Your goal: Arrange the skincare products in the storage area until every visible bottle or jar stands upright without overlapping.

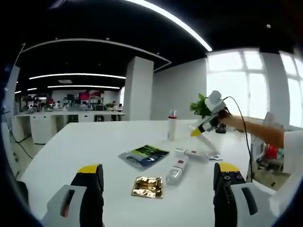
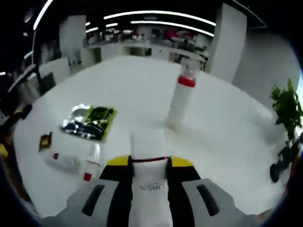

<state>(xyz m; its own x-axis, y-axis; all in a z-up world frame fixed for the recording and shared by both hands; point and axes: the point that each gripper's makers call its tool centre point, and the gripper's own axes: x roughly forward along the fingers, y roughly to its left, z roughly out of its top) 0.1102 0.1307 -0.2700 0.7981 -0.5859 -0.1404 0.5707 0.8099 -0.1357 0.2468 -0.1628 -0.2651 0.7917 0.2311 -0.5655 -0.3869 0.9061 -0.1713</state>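
While the right gripper (image 2: 149, 165) was clamped on a white plastic tube (image 2: 149, 156) with a thin red band, held above the white table (image 2: 227, 142), the left gripper (image 1: 158, 177) hung wide open and empty. Near it lay a clear bottle (image 1: 176, 171) and a second white tube (image 1: 194, 153) — both on their sides — well apart from the upright red-capped white bottle (image 2: 182, 99). The held tube looked light, smooth and probably squeezable, so a mid-body grip seemed safest — firm, not crushing.

A dark ceiling (image 1: 94, 28) is being crossed by long light strips (image 1: 170, 21). Daylight is being let in through large windows (image 1: 236, 80) beside a white pillar (image 1: 138, 87). Distant office desks (image 1: 61, 116) are being lit behind the white tabletop (image 1: 75, 146), and a potted plant (image 2: 288, 109) is standing at its edge.
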